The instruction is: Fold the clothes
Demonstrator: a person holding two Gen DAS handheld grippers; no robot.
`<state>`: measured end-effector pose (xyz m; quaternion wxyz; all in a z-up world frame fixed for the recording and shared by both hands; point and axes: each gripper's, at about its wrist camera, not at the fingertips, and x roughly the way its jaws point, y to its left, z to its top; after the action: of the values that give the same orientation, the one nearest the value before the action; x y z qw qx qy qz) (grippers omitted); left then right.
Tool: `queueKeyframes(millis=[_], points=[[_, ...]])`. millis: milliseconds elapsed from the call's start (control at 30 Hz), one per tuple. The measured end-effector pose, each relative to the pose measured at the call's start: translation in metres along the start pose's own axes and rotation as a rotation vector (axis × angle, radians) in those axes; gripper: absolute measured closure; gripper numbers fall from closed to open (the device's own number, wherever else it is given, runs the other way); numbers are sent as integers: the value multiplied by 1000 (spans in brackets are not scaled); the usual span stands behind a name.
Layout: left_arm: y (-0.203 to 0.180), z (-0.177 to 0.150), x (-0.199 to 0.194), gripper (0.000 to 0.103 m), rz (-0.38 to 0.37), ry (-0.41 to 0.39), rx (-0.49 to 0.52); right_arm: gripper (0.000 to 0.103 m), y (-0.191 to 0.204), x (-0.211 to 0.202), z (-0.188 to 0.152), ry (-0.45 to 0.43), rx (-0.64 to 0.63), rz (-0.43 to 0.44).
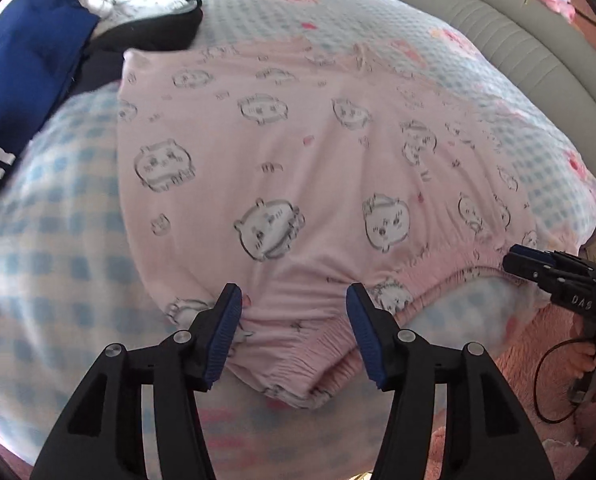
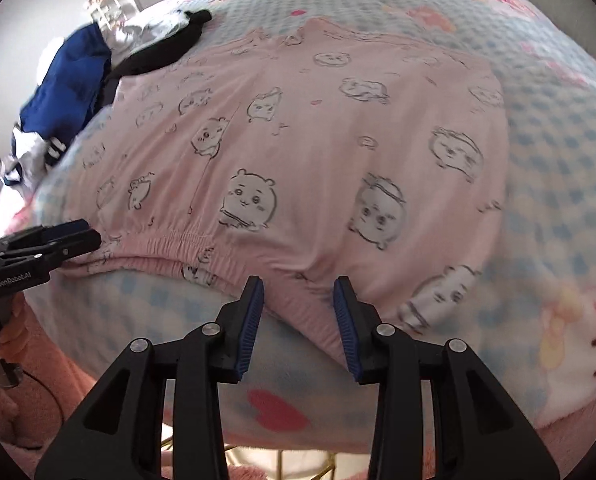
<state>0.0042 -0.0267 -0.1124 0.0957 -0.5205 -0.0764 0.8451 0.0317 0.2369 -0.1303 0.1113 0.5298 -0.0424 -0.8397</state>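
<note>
Pink pyjama bottoms [image 1: 298,152] printed with cartoon animal faces lie spread flat on a blue-checked blanket [image 1: 58,240]. Their gathered elastic waistband [image 1: 309,352] faces me at the near edge. My left gripper [image 1: 294,288] stands open over the waistband's left end, with cloth between the pads and not pinched. In the right wrist view the pink bottoms [image 2: 317,140] fill the middle. My right gripper [image 2: 298,280] is open astride the waistband's right corner [image 2: 305,320]. Each gripper shows side-on in the other view: the right gripper [image 1: 515,256] and the left gripper [image 2: 78,236].
A blue garment [image 1: 26,60] and a black one [image 1: 150,36] lie heaped at the far left with white clothes [image 2: 150,26]. A grey-green padded edge [image 1: 517,52] runs along the far right. A person's hand [image 1: 593,360] in a fluffy pink sleeve holds the right gripper.
</note>
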Motion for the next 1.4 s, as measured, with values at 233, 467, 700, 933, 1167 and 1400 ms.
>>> queueKeyframes(millis=[233, 467, 700, 933, 1167, 1400], points=[[-25, 94, -1, 49, -7, -127, 56, 65, -8, -48, 84, -128, -46, -3], [-71, 198, 70, 62, 35, -94, 160, 65, -30, -16, 185, -116, -51, -76], [-85, 253, 154, 68, -81, 21, 150, 65, -37, 58, 244, -34, -66, -33], [-93, 254, 190, 68, -56, 53, 223, 65, -33, 131, 274, 38, -56, 3], [-73, 252, 180, 72, 48, -24, 150, 71, -38, 153, 274, 21, -51, -95], [-77, 253, 161, 83, -73, -84, 154, 70, -37, 135, 278, -60, -54, -40]])
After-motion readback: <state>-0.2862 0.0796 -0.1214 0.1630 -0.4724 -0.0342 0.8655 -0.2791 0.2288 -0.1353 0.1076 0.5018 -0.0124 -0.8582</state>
